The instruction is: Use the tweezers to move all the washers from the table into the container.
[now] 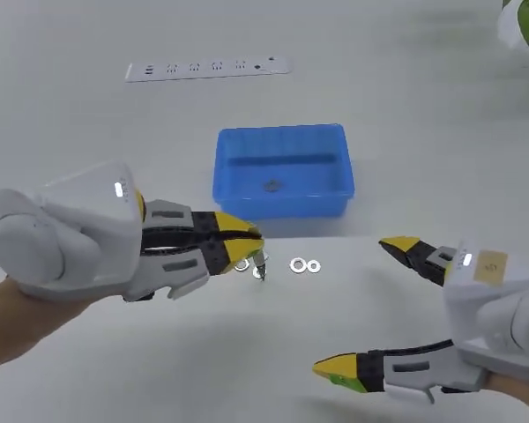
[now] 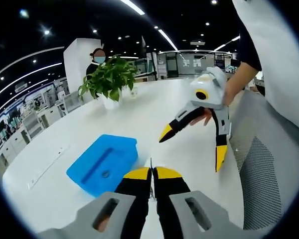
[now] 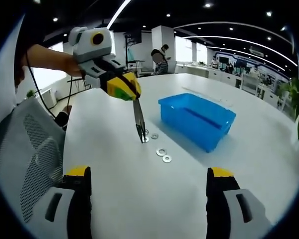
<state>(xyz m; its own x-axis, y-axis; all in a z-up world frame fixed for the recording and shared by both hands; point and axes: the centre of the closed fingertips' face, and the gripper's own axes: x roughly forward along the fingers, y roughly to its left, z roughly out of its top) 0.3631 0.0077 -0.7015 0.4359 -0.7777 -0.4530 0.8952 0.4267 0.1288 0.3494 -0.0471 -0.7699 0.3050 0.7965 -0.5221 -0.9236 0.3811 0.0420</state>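
Two washers [image 1: 305,265] lie side by side on the white table [image 1: 406,132], just in front of the blue container [image 1: 282,141], which holds one washer [image 1: 271,185]. I see the tweezers [image 3: 139,119] pointing down at another washer [image 1: 241,264] beside the pair, clamped between the closed jaws of my left gripper [image 1: 247,238]. My right gripper [image 1: 351,305] hovers nearby, jaws wide apart and holding nothing. A power strip [image 1: 207,68] lies beyond the container.

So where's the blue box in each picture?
Head view: the blue box in the upper middle, behind the washers.
Left gripper view: the box lower left, past the left claw.
Right gripper view: the box right of centre.
Shared landmark: the tweezers in the left claw, tips by the washers.
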